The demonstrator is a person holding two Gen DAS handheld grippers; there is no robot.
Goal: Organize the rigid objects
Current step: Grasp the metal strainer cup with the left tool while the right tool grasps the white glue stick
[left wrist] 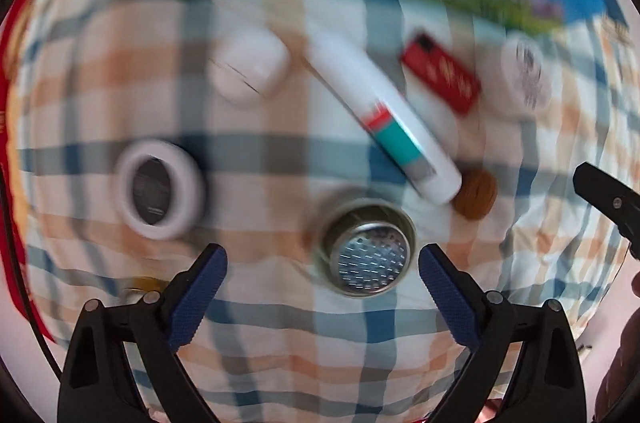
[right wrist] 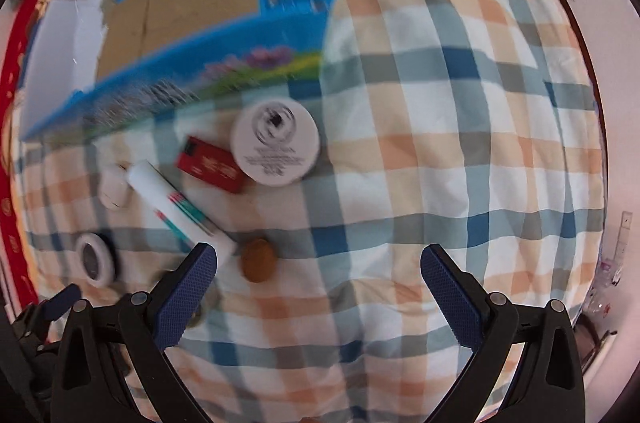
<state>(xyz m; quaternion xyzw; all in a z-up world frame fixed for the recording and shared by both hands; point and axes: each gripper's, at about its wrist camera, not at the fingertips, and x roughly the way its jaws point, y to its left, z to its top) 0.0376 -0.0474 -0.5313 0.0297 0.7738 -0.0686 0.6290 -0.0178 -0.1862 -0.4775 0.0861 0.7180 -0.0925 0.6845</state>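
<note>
Strainer [left wrist: 366, 247], metal and round, lies on the checked cloth [left wrist: 280, 343] directly ahead of the left gripper [left wrist: 322, 277], whose jaws stand wide apart and empty. Judged light, stiff and slick; the rim offers the surest hold. White tube [left wrist: 384, 111] and brown nut [left wrist: 475, 194] lie just beyond. Right gripper [right wrist: 319, 281] likewise gapes, holding nothing. Blue box [right wrist: 200, 7] sits behind.
</note>
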